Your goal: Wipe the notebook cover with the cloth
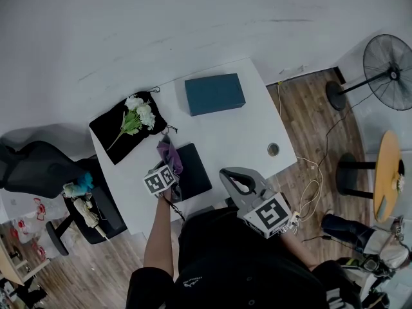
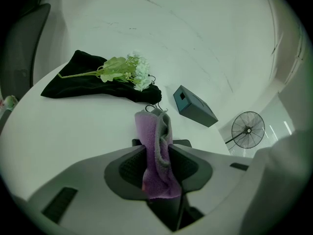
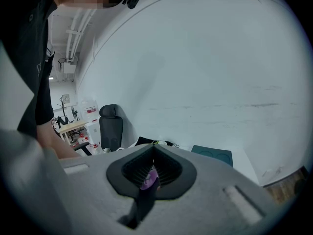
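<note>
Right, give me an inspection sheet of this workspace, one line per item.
Surface: white table, mostly bare.
Job's things: dark notebook lying flat near the front edge; purple cloth held at its left edge.
Clutter: teal box at the back; black bag with white flowers on it; small round fitting at the right.
Grippers: left gripper shut on the cloth; right gripper shut, tips together.
Cables: loose cable on the floor.
Surroundings: standing fan, office chair, round wooden table.

Purple cloth (image 2: 157,151) with grey edging, bunched upright, pinched between jaws of left gripper (image 2: 157,166). Black notebook (image 1: 195,170) closed, flat near white table's (image 1: 244,134) front edge, beside the cloth.
</note>
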### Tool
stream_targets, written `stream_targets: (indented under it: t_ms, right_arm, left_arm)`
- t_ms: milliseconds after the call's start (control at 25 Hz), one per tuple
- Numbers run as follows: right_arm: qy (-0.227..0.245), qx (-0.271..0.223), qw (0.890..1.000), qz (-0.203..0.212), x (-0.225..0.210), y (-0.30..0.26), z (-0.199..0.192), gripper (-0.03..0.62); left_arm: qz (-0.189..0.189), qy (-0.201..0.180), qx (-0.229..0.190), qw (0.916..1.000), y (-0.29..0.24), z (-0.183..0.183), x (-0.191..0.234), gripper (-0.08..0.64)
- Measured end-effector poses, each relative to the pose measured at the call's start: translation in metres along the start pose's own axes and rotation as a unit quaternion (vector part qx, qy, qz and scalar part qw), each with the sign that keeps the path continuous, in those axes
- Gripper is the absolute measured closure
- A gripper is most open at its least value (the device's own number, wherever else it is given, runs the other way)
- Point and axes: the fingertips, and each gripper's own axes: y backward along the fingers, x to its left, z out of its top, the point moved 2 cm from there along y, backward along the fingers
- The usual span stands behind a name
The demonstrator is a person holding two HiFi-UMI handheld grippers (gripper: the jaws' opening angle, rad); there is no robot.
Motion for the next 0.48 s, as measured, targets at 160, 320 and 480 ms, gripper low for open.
stream_targets:
  t_ms: [160,320,480]
  right_arm:
    - [-0.002,0.015,1.000,-0.007,0.000,-0.003,0.002,0.588]
    - [-0.002,0.019,1.000,-0.009,0.003,-0.004,-0.001,0.588]
    - [-0.005,0.020,1.000,-0.011,0.009,-0.006,-0.003,0.588]
  left_arm:
    - [0.007,0.004,-0.003,1.0000,0.003,0.003,0.006,0.430]
    - [0.012,0.005,-0.006,0.9999,0.008,0.004,0.013,0.430]
    - [0.011,0.005,-0.007,0.9999,0.012,0.003,0.018,0.430]
